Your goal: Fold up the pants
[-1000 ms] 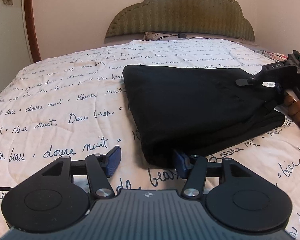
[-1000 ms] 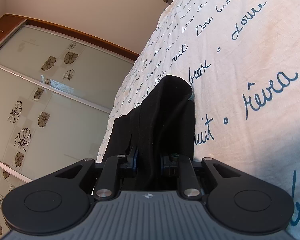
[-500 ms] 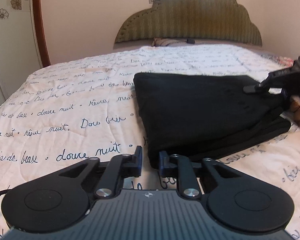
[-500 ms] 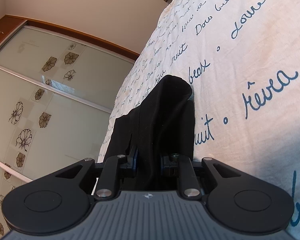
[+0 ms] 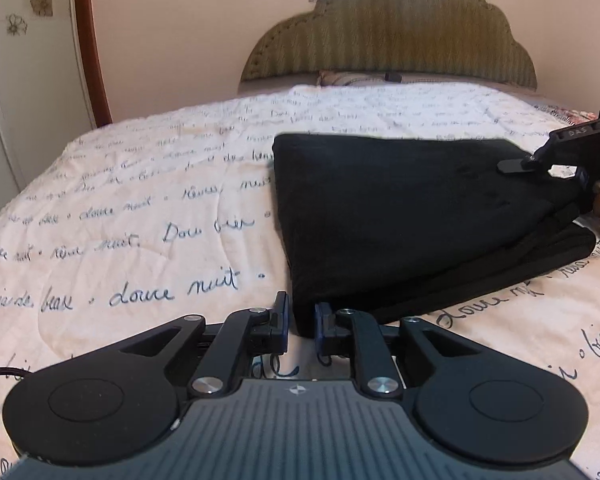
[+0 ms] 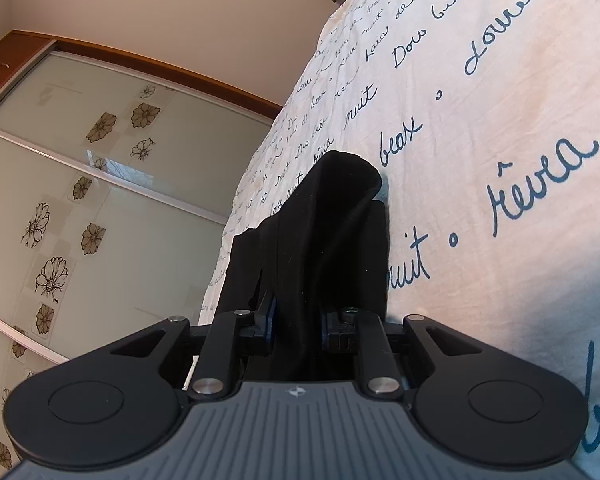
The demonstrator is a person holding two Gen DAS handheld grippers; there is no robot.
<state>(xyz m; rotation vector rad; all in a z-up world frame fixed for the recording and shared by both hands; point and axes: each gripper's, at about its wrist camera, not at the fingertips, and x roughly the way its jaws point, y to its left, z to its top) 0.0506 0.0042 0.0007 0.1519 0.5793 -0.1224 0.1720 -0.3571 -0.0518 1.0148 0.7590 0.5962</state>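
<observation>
The black pants (image 5: 400,216) lie folded in a stack on the bed, right of centre in the left wrist view. My left gripper (image 5: 301,322) is nearly shut and empty, just in front of the stack's near corner, with a narrow gap between its blue pads. My right gripper (image 6: 296,328) is shut on the pants' upper layers (image 6: 332,232) and holds that edge lifted off the quilt. It also shows in the left wrist view (image 5: 568,152) at the stack's far right corner, with the hand behind it.
A cream quilt (image 5: 140,216) with blue script covers the bed. An olive padded headboard (image 5: 388,36) stands at the far end. Sliding wardrobe doors with flower decals (image 6: 92,184) stand to the left of the bed.
My left gripper has closed from wide open to nearly shut and has drawn back a little from the pants' near corner. My right gripper keeps its hold and has barely moved.
</observation>
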